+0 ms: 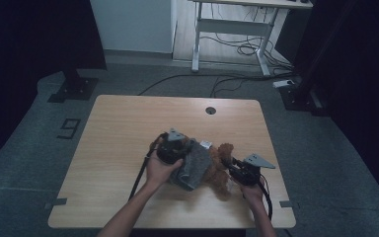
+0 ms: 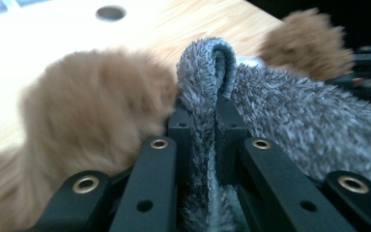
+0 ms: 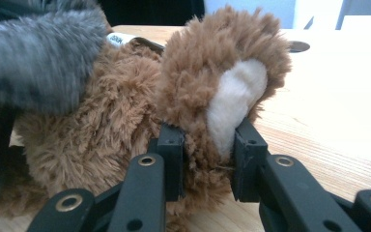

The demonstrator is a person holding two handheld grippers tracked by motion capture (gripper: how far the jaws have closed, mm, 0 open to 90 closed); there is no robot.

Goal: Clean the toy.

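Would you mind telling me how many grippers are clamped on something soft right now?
2: the left gripper pinches the grey cloth; the right gripper pinches the brown plush toy's paw.

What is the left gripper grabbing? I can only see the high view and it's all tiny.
Observer: The left gripper has its fingers pinched on a folded edge of the fuzzy grey cloth.
Operator: And is the other one holding the teddy?
Observer: Yes, the right gripper is shut on a paw of the fluffy brown plush bear, the one with a cream pad.
Operator: Is the cloth on top of the bear?
Observer: In the right gripper view the grey cloth lies over the bear's body, with a white tag peeking out behind it.
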